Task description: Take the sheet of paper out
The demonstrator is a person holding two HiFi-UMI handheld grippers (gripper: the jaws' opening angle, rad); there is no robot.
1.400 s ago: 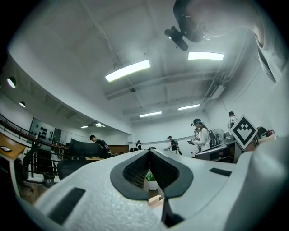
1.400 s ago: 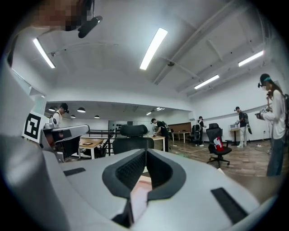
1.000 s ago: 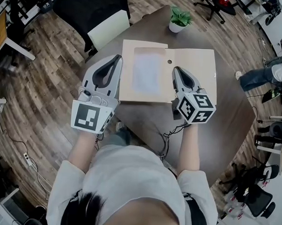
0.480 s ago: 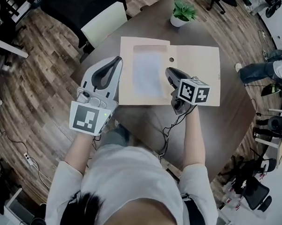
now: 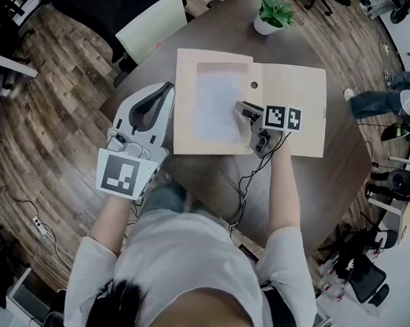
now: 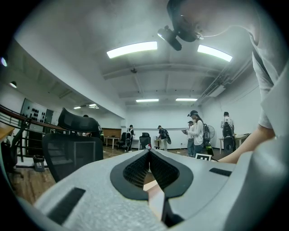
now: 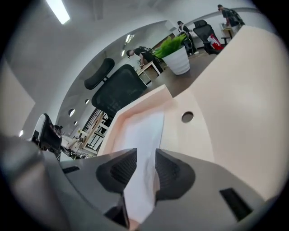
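A tan folder (image 5: 289, 95) lies open on the dark round table (image 5: 326, 178). A white sheet of paper (image 5: 214, 102) rests in its left half, beside a small round hole (image 7: 187, 117). My right gripper (image 5: 242, 117) tilts down onto the sheet's right edge. Its jaws are opening, and the lifted edge of the sheet (image 7: 140, 135) stands between them with the pads apart. My left gripper (image 5: 166, 90) hovers level just left of the folder, shut and empty; its tips (image 6: 149, 153) meet.
A potted green plant (image 5: 272, 13) stands at the table's far edge, behind the folder. A chair with a pale seat (image 5: 150, 21) stands beyond the table at the left. A cable (image 5: 248, 182) trails from the right gripper across the table. People stand far off in the room.
My right gripper has sunk and tipped down onto the sheet's right edge, and its jaws have parted. The left gripper has dropped a little beside the folder.
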